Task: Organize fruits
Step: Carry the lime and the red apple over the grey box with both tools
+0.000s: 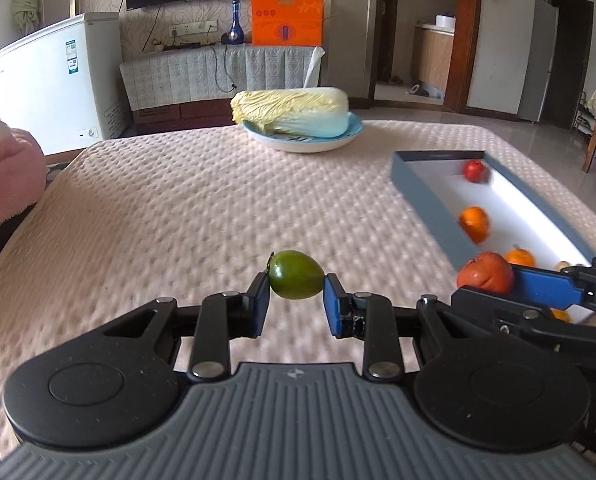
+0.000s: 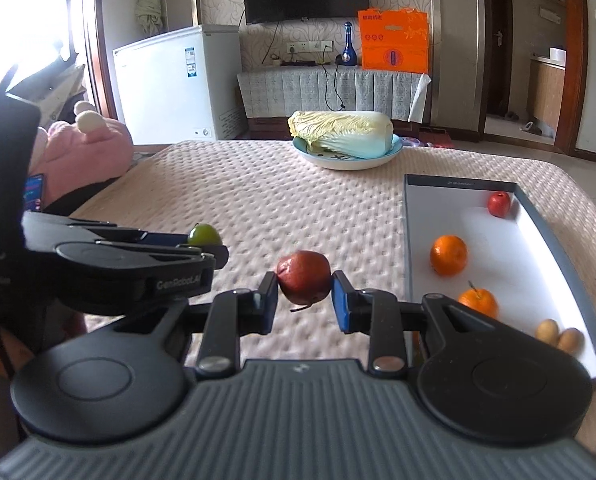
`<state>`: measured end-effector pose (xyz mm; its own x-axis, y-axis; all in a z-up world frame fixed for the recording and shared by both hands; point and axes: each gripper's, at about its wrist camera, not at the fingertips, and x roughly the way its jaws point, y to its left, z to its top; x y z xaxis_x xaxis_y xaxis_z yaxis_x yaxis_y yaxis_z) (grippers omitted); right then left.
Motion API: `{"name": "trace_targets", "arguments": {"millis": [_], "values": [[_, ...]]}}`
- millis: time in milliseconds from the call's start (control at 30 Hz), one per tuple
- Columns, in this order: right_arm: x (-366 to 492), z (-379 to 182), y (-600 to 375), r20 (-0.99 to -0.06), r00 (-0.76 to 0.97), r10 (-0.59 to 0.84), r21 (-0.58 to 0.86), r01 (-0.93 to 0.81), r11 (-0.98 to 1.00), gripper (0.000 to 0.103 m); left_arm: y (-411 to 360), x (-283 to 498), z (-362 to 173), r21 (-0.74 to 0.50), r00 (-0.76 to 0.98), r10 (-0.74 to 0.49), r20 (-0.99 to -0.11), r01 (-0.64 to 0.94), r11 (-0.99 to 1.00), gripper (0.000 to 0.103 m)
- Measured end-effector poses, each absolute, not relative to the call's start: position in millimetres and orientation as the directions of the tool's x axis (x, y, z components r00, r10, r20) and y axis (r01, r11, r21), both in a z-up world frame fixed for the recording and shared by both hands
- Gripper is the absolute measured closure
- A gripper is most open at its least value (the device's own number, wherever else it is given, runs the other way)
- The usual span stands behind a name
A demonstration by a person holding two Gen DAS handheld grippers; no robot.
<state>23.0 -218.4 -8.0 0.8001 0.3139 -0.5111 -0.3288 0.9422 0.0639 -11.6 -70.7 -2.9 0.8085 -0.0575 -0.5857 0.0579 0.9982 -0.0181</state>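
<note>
Pinching green fruit (image 1: 296,275) in left gripper (image 1: 296,300), red fruit (image 2: 304,277) in right gripper (image 2: 305,300); carrying both rightward to tray (image 2: 407,240), lowering gently before releasing.

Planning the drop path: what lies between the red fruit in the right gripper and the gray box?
Only bare quilted cover separates the red fruit from the gray box, seen in the right wrist view.

Two oranges (image 2: 448,255), two red fruits (image 2: 304,277) (one gripped), one green fruit (image 1: 296,274), one cabbage (image 2: 341,133)
</note>
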Motion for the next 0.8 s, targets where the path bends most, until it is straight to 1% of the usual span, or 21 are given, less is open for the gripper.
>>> {"name": "trace_targets", "arguments": {"millis": [100, 400, 800], "values": [[16.0, -3.4, -232.9, -0.495, 0.808, 0.318, 0.069, -0.328, 0.942, 0.071, -79.6, -19.4, 4.8, -0.017, 0.818, -0.063, -0.572, 0.065, 0.998, 0.069], [4.9, 4.5, -279.8, -0.472, 0.829, 0.299, 0.085, -0.296, 0.952, 0.071, -114.9, -11.2, 9.1, -0.029, 0.817, -0.095, -0.569, 0.095, 0.995, 0.069], [5.2, 0.7, -324.4, -0.496, 0.837, 0.233, 0.098, -0.212, 0.972, 0.071, -172.8, 6.1, 6.1, -0.049, 0.806, -0.189, -0.560, 0.196, 0.979, 0.069]]}}
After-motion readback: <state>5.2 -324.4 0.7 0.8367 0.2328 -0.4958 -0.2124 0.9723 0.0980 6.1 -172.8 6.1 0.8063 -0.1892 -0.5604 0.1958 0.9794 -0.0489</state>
